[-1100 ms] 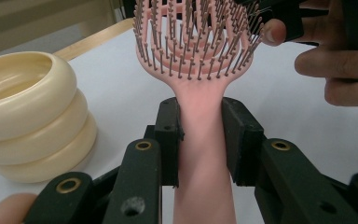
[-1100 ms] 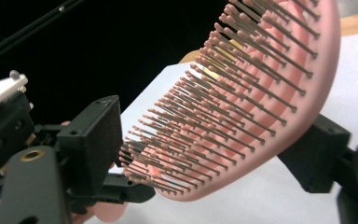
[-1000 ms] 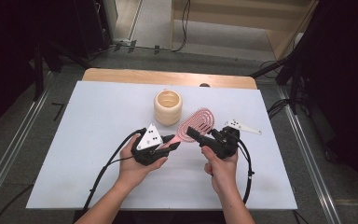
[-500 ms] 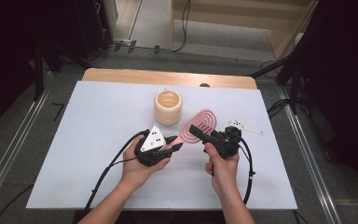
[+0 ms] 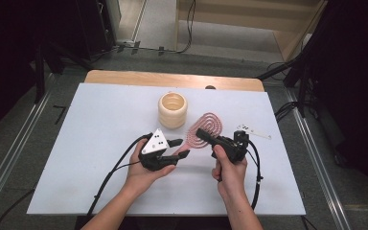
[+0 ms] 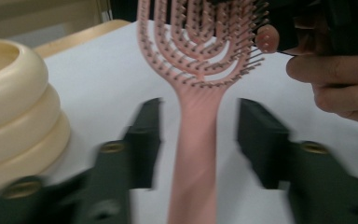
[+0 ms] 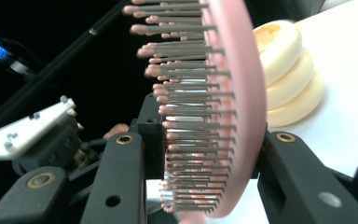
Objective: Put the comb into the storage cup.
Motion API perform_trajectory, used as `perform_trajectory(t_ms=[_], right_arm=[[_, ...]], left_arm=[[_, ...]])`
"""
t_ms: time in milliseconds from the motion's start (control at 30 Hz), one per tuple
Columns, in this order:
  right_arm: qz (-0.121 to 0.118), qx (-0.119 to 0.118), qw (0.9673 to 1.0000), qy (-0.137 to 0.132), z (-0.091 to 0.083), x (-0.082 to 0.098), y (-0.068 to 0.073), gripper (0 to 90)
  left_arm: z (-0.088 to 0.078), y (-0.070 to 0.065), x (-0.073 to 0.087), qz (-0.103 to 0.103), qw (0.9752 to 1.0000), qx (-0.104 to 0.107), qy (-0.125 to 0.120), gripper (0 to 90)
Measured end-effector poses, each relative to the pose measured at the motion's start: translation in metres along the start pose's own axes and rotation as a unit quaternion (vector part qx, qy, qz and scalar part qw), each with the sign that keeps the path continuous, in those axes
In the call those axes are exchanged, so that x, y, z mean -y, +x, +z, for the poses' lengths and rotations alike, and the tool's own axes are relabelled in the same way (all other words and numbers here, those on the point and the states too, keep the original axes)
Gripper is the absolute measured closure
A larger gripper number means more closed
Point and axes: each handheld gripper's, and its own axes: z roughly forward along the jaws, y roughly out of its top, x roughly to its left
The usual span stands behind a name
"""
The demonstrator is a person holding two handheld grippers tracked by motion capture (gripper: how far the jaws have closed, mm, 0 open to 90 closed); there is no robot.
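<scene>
Standing by the white table [image 5: 76, 143], I can see a person working a gripper in each hand near the middle of it. From the high view the right gripper [image 5: 202, 134] reaches onto the head of a pink hairbrush [image 5: 206, 128], which sits just right of a cream ribbed cup [image 5: 173, 109], but you can't really tell from up there whether it's pinched. The right gripper view settles it: the brush head [image 7: 233, 107] is edge-on between the two jaws, bristles pointing at the left-hand jaw and the smooth back against the other, so it's clamped on the brush. That view also catches the left gripper's grey plate [image 7: 25, 126] off to the side and the cup [image 7: 289, 70] behind. The left gripper [image 5: 179, 148] has its jaws spread wide, and only the left gripper view shows why that matters: the brush handle [image 6: 198, 154] runs right up the gap between them, with clear space on both sides, so nothing's gripped there. Same view shows the cup [image 6: 18, 112] close on one side and the other hand's fingers [image 6: 335, 79] beside the brush head. From overhead, the right gripper's own plate [image 5: 254, 131] sticks out to the side, and cables [image 5: 112, 172] trail back toward the person.
</scene>
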Motion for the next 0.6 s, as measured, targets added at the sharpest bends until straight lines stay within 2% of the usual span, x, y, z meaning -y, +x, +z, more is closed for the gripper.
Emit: perform_trajectory(t_ms=[33,133,233,300,400,600], right_arm=[[-0.005,-0.006,1.0,0.0,-0.001,0.0,-0.001,61.6],[-0.012,-0.009,0.9999,-0.004,-0.003,0.0,0.0,62.5],[-0.032,-0.009,0.9994,-0.008,-0.003,0.0,0.004,62.5],[-0.041,-0.006,0.9991,-0.004,-0.002,0.0,0.007,62.7],[-0.052,-0.002,0.9986,-0.002,-0.002,0.001,0.011,62.8],[-0.082,0.005,0.9966,0.008,-0.001,0.0,0.017,62.9]], left_arm=[[-0.001,0.0,0.0,-0.006,1.0,-0.002,0.001,29.4],[-0.005,0.002,0.001,-0.018,0.9998,-0.003,0.002,16.3],[-0.009,0.005,0.004,-0.027,0.9996,-0.006,-0.002,8.6],[-0.013,0.009,0.006,-0.031,0.9995,0.002,-0.007,7.4],[-0.02,0.012,0.009,-0.041,0.9991,-0.002,-0.012,6.1],[-0.036,0.021,0.016,-0.051,0.9982,-0.021,-0.022,6.2]])
